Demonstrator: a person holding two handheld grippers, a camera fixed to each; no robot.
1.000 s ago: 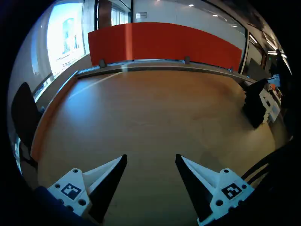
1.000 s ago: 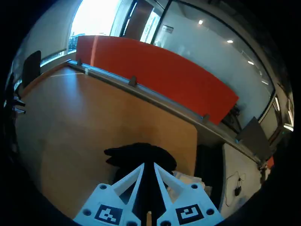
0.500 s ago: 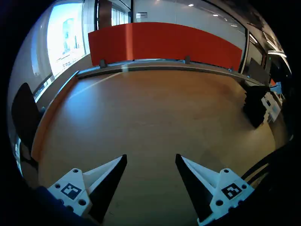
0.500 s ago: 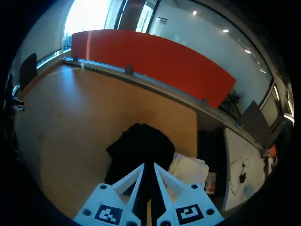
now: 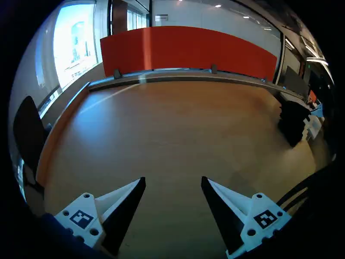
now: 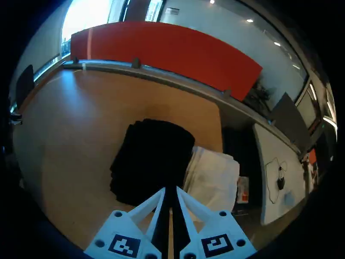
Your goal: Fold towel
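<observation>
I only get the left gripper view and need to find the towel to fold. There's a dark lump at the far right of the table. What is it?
Observer: In the right gripper view it looks like a stack of black towels, folded flat on the wooden table.
Operator: Anything next to it?
Observer: A stack of white towels sits right beside it, on its right in that view.
Operator: What is the right gripper doing?
Observer: The right gripper has its fingers nearly together, pointing at the near edge of the black stack. I cannot tell whether it pinches any cloth.
</observation>
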